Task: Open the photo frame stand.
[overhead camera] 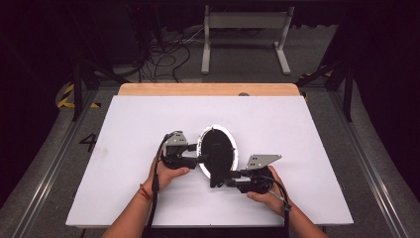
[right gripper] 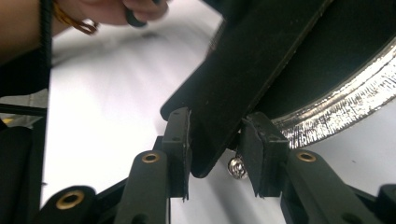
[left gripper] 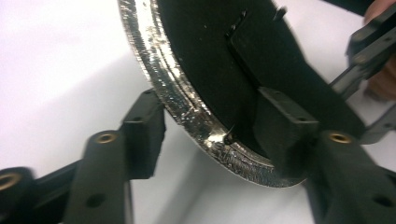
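Note:
A round disc [overhead camera: 217,148] with a black back and a shiny silver rim [left gripper: 187,109] stands tilted on the white table top [overhead camera: 302,134]. A flat black stand leg [right gripper: 243,70] juts from its back. My left gripper [overhead camera: 202,158] reaches the disc's left edge. In the left gripper view its jaws [left gripper: 212,128] straddle the rim. One pad [left gripper: 282,123] lies against the black back, and the other pad [left gripper: 147,130] sits just off the rim. My right gripper [overhead camera: 221,177] is shut on the lower end of the stand leg [overhead camera: 216,176], pads on both its faces [right gripper: 215,144]. A small screw [right gripper: 237,167] shows beside the leg.
The white top rests on a wooden table, whose edge [overhead camera: 208,89] shows at the back. Beyond it on the floor lie cables [overhead camera: 166,59] and a white metal frame [overhead camera: 245,34]. Black tripod legs [overhead camera: 81,84] stand at the left, and a hand holds each gripper.

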Tool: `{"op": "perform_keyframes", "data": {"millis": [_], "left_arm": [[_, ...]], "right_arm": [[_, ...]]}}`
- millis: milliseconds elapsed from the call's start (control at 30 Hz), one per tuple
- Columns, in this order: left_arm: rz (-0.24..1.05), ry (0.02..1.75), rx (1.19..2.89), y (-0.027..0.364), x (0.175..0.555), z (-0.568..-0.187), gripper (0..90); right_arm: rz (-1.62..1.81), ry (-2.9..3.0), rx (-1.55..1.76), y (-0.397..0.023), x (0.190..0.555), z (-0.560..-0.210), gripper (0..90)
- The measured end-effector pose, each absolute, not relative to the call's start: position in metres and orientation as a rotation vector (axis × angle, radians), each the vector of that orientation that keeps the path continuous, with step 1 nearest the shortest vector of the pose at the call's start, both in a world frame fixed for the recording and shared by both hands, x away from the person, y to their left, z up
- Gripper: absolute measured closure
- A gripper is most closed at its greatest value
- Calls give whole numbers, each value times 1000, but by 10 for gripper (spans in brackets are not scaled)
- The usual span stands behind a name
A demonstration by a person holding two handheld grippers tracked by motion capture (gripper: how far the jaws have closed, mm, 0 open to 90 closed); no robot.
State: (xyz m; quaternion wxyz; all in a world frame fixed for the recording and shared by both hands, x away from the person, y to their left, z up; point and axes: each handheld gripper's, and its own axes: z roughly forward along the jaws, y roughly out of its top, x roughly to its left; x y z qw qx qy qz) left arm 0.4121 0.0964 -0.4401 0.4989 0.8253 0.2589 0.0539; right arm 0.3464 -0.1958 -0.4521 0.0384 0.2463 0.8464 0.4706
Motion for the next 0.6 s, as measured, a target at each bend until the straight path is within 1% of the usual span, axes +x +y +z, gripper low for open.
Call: {"op": "perform_keyframes", "data": {"millis": [67, 100, 133, 200, 300, 500, 600], "left_arm": [[156, 612, 1983, 97, 410, -435, 524], [195, 596, 1992, 96, 408, -431, 539], [232, 584, 1998, 94, 405, -427, 542], [265, 574, 1988, 93, 401, -423, 553], [282, 534, 1975, 94, 397, -419, 601], [289, 529, 1982, 95, 394, -418, 607], [281, 530, 1972, 96, 393, -419, 607]], "right_arm": [[1429, 2593, 763, -196, 347, -453, 648], [1421, 2591, 771, -197, 348, -453, 648], [1417, 2586, 780, -196, 349, -454, 649], [1388, 2581, 789, -195, 350, -454, 655], [1365, 2577, 798, -193, 351, -455, 720], [1361, 2568, 805, -193, 351, -456, 729], [1392, 2546, 829, -194, 351, -455, 689]]}}
